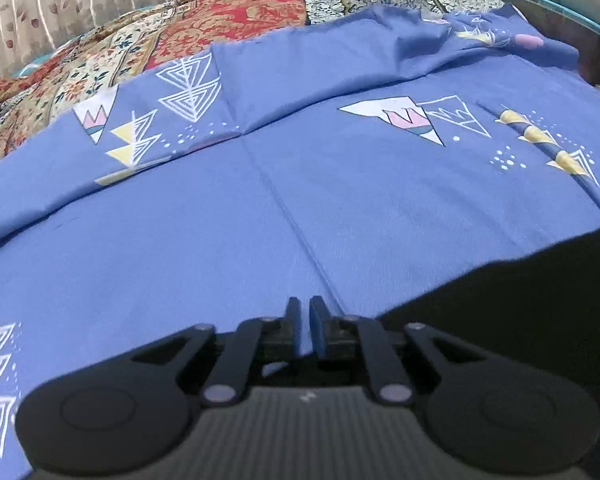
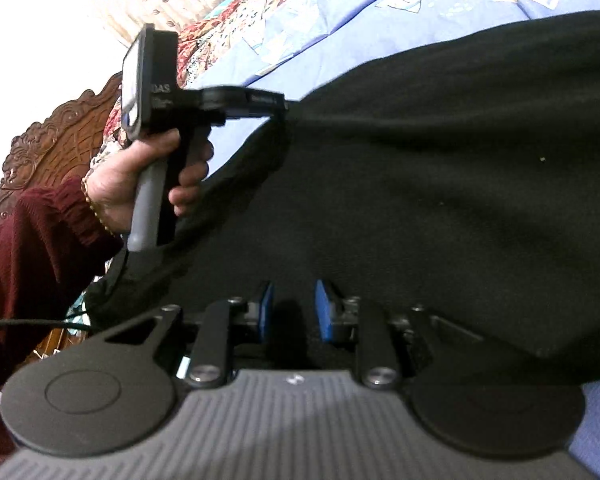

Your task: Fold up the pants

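Observation:
The black pants (image 2: 440, 184) lie spread on a blue patterned bedsheet (image 1: 260, 208). In the left wrist view only a dark corner of the pants (image 1: 540, 300) shows at the lower right. My left gripper (image 1: 305, 330) has its blue pads almost together with nothing seen between them there. In the right wrist view the left gripper (image 2: 286, 104) is pinched on the pants' edge, pulling the cloth taut. My right gripper (image 2: 294, 312) is open, its blue pads apart just above the pants' near part.
A red and cream patchwork quilt (image 1: 148, 52) lies at the far side of the bed, with a beige leaf-print curtain (image 1: 40, 8) behind. A carved wooden headboard (image 2: 60, 132) stands at the left. A hand in a maroon sleeve (image 2: 40, 240) holds the left gripper.

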A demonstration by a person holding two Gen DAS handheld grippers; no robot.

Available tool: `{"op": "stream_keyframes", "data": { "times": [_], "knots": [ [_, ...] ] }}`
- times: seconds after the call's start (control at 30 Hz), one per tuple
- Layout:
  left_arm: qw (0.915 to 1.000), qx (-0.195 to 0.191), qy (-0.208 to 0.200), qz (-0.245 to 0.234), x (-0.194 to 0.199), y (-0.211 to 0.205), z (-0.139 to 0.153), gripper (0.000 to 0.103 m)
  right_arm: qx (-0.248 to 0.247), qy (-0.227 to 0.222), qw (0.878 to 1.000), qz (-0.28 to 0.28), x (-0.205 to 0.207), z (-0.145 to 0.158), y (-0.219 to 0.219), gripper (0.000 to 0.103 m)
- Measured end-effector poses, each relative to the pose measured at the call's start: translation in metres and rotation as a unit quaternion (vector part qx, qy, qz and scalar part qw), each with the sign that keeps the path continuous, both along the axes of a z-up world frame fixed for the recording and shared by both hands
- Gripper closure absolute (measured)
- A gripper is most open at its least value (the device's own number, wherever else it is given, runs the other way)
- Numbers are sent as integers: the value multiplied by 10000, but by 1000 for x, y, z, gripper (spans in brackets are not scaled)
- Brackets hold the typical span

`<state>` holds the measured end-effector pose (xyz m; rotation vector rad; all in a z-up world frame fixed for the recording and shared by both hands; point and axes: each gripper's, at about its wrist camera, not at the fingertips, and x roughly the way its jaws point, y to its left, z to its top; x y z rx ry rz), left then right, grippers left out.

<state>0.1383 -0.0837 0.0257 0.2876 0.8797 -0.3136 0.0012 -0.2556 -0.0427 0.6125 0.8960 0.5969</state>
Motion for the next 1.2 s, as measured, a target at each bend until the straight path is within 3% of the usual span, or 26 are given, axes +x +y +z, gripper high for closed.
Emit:
{"op": "stream_keyframes", "data": {
  "times": [0.07, 0.17, 0.27, 0.33, 0.47, 0.53, 0.57, 0.6, 0.63, 0.67, 0.7, 0.77, 0.9, 1.07, 1.2],
  "knots": [
    [9994, -342, -20, 71, -10, 10, 16, 84, 12, -210, 9997, -91, -8, 11, -11, 73],
    [9959, -845, -215, 227, -23, 20, 38, 79, 51, -590, 9958, -697, -23, 26, -55, 69],
    [9888, -1490, -9, -61, -46, 16, 49, 77, -292, -831, 9832, -1598, -37, 37, -111, 68],
    [9846, -1712, 196, -286, -64, 6, 45, 74, -534, -822, 9731, -2086, -39, 44, -151, 68],
    [9791, -1772, 659, -743, -96, -21, 22, 72, -1255, -826, 9433, -2960, -39, 55, -229, 67],
    [9823, -1425, 891, -823, -104, -33, 5, 71, -1738, -261, 9216, -3461, -32, 37, -269, 62],
    [9852, -1243, 779, -884, -109, -36, 2, 71, -1919, -26, 9068, -3753, -34, 28, -288, 75],
    [9863, -1172, 645, -969, -113, -36, 2, 71, -1478, 49, 9019, -4059, -46, 22, -312, 87],
    [9864, -1161, 691, -940, -111, -34, 3, 71, -761, -25, 8986, -4322, -64, 19, -331, 87],
    [9859, -1201, 790, -857, -108, -31, 5, 71, -130, -221, 8879, -4594, -84, 16, -345, 76],
    [9851, -1261, 892, -759, -105, -27, 8, 71, 267, -459, 8731, -4846, -107, 13, -354, 56],
    [9841, -1339, 1020, -561, -104, -24, 14, 70, 511, -634, 8626, -4993, -135, 9, -357, 51],
    [9759, -1787, 1142, -512, -109, -29, 23, 70, 1428, -599, 8646, -4780, -160, -16, -350, 51],
    [9576, -2359, 1548, -576, -116, -52, 22, 69, 1821, -197, 8559, -4836, -151, -32, -314, 51],
    [9516, -2281, 1991, -526, -116, -66, 2, 69, 1968, -156, 8566, -4768, -147, -23, -313, 51]
  ]
}}
